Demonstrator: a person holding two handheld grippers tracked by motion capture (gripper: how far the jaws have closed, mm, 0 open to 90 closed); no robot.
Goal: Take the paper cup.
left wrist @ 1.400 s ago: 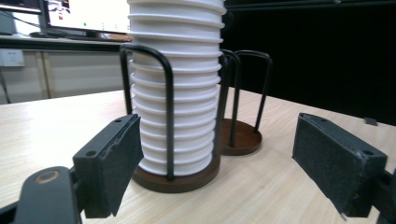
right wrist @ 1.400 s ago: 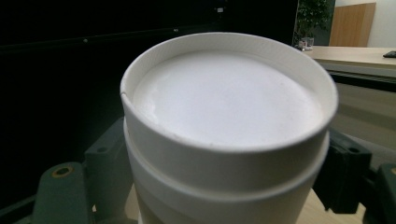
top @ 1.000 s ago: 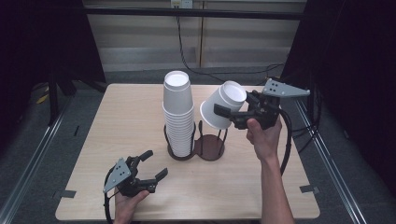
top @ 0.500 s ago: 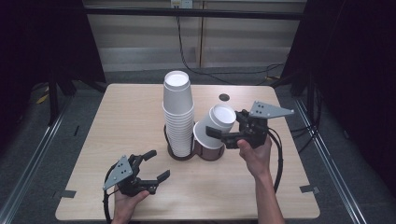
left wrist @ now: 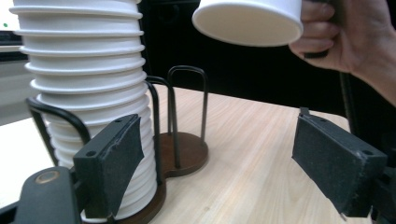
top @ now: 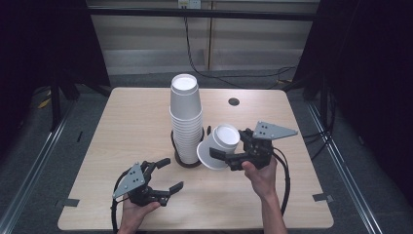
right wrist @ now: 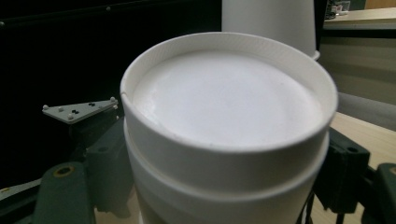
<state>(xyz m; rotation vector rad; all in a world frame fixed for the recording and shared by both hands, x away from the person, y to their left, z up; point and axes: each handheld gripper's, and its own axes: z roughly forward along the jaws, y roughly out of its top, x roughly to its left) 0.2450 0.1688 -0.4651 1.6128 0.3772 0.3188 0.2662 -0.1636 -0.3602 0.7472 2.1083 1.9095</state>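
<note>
A tall stack of white paper cups stands upside down in the left half of a dark wire holder. My right gripper is shut on a white cup, held tilted with its base up, just right of the stack and above the holder's right half. In the right gripper view the cup sits between the jaws, with the stack behind it. My left gripper is open near the front edge; its pads frame the stack, the holder's empty wire loops and the held cup.
The wooden table has a small round hole at the back right. Cables trail from both grippers toward the front edge. Dark floor and metal rails lie around the table.
My right gripper has carried the cup down and toward the front, from high beside the stack's top to low over the holder's right half. The left gripper has barely shifted.
</note>
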